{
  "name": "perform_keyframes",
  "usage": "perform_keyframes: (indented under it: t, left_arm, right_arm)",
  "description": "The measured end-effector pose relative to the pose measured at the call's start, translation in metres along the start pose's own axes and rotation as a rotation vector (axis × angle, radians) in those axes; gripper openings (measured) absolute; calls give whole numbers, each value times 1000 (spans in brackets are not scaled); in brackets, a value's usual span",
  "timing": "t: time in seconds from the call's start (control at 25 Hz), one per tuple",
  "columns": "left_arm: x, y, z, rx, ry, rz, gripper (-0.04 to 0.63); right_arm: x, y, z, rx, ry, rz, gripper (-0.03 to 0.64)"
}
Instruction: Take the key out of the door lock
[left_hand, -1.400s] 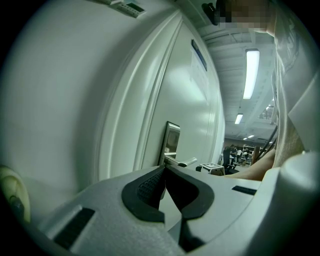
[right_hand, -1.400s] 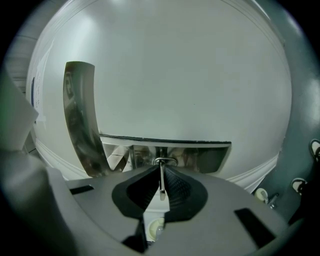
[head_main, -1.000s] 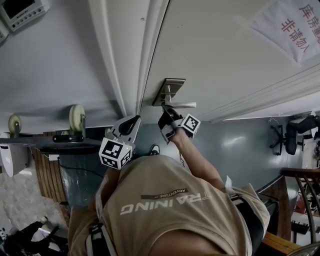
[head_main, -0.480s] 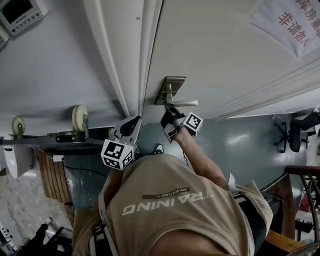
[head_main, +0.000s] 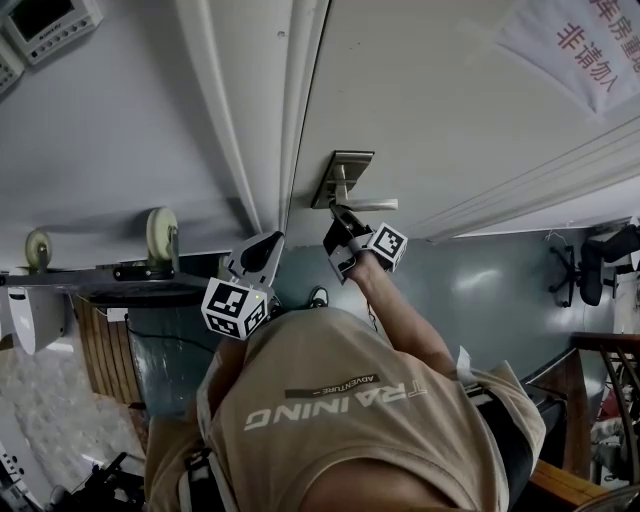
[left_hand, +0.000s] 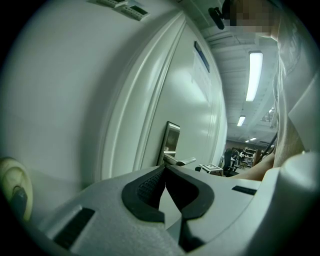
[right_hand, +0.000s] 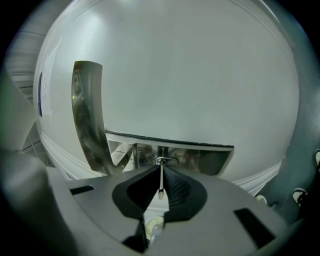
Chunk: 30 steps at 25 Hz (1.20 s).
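White door (head_main: 450, 120) fills the upper part of the head view, with a paper notice (head_main: 585, 45) stuck near its far corner and grey-blue floor (head_main: 470, 280) open below it. Ribbed moulding of the door frame (head_main: 240, 120) runs along the door's edge. The steel lock plate (head_main: 343, 172) sits just beside that edge, leaving little margin on the frame side. From the plate a lever handle (head_main: 372, 205) juts away from the edge, over bare door panel.

The right gripper (head_main: 340, 216) is up under the lever, close against the plate. In the right gripper view its jaws are pinched together on the key (right_hand: 160, 181), seen edge-on as a thin metal strip between the black pads (right_hand: 177, 187). The lever's shiny underside is right above the tips. Whether the key's end sits in the cylinder cannot be made out from this angle.

The left gripper (head_main: 262, 250) hangs back from the door, beside the frame and apart from the right one. Its jaws are closed with nothing between them, and the plate and lever show clear ahead of it.
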<state>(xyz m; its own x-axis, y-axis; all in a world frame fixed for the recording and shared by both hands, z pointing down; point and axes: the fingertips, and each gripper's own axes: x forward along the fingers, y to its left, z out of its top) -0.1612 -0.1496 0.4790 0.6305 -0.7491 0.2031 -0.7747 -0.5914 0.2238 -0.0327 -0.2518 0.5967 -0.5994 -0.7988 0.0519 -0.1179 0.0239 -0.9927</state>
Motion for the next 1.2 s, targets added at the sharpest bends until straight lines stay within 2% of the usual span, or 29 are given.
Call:
perform_keyframes:
  t: [0.72, 1.08, 1.2]
  left_arm:
    - [-8, 6, -2, -10, 0, 13, 9]
    - [-5, 12, -4, -18, 2, 5, 9]
    - [-2, 7, -6, -20, 7, -14, 9]
  right_arm:
    - [-1, 2, 0, -12, -14, -5, 28]
    - [-28, -8, -18, -17, 20, 2, 28]
    - [-31, -3, -17, -53, 46, 18, 28]
